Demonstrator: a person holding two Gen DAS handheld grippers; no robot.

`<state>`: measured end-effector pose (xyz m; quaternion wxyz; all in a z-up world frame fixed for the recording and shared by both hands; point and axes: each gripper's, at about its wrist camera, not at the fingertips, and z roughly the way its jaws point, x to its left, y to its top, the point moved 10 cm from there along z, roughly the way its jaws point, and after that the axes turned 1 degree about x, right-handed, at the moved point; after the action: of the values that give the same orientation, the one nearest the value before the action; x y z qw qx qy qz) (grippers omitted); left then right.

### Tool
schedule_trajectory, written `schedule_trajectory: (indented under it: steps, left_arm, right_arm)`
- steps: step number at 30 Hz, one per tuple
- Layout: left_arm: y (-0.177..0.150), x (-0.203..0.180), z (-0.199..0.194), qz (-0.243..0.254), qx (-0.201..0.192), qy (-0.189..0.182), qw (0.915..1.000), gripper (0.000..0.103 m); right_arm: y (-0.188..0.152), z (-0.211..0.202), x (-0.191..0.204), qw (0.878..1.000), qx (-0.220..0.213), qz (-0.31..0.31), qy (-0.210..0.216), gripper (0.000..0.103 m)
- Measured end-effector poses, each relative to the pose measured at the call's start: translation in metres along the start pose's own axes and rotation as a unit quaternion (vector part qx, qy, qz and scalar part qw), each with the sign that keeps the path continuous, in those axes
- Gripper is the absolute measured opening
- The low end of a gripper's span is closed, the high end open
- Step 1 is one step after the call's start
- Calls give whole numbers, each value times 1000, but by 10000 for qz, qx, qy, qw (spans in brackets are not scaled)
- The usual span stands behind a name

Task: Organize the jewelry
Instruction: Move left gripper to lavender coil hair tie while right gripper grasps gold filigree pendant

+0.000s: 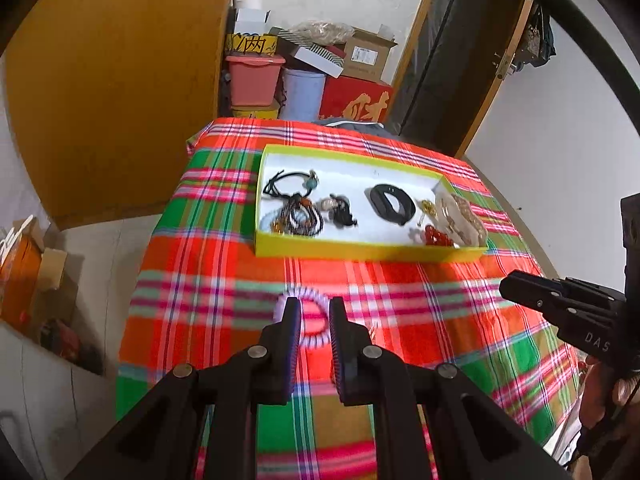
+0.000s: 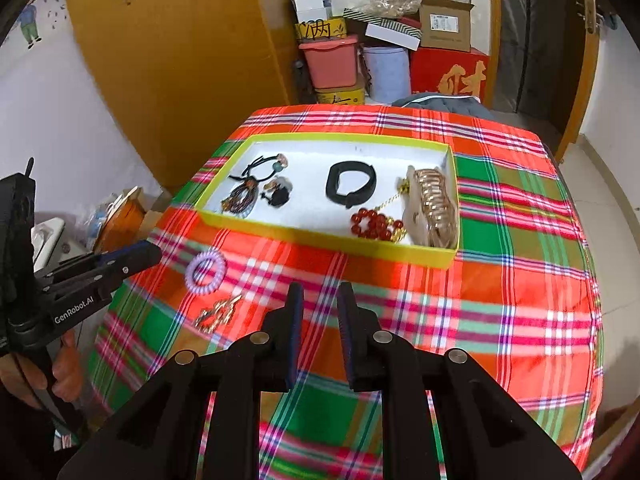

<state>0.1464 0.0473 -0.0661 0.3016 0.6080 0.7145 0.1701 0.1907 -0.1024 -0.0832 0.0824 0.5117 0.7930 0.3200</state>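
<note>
Just beyond the parted left gripper [image 1: 314,306] lies the lilac coil hair-tie [image 1: 310,320].

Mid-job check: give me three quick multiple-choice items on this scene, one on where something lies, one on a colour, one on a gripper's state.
1. Where is the lilac spiral hair tie?
A. in the tray
B. on the cloth, outside the tray
C. in a gripper

2. What colour is the tray's rim?
A. yellow
B. blue
C. black

3. How does the right gripper stand?
A. shut on beads
B. open, empty
C. out of view

Answers: 1 B, it lies on the plaid cloth in front of the tray; 2 A, the walls show yellow-green; 3 B, bare cloth shows between its fingers.
</note>
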Motion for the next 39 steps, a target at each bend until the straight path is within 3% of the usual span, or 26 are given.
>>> schedule_trajectory:
  steps: [19, 23, 39]
  left_arm:
    - [-30, 20, -21, -290, 63, 23, 9996, 15]
    - [-31, 26, -23, -367, 21, 13, 9993, 25]
    - [-31, 51, -27, -540, -102, -34, 9985, 25]
  right_arm:
    - [-29, 0, 21, 9992, 204, -41, 327, 26]
    - [-30, 7, 30, 9987, 266, -73, 422, 26]
    - [-36, 60, 73, 9937, 818, 13, 760, 26]
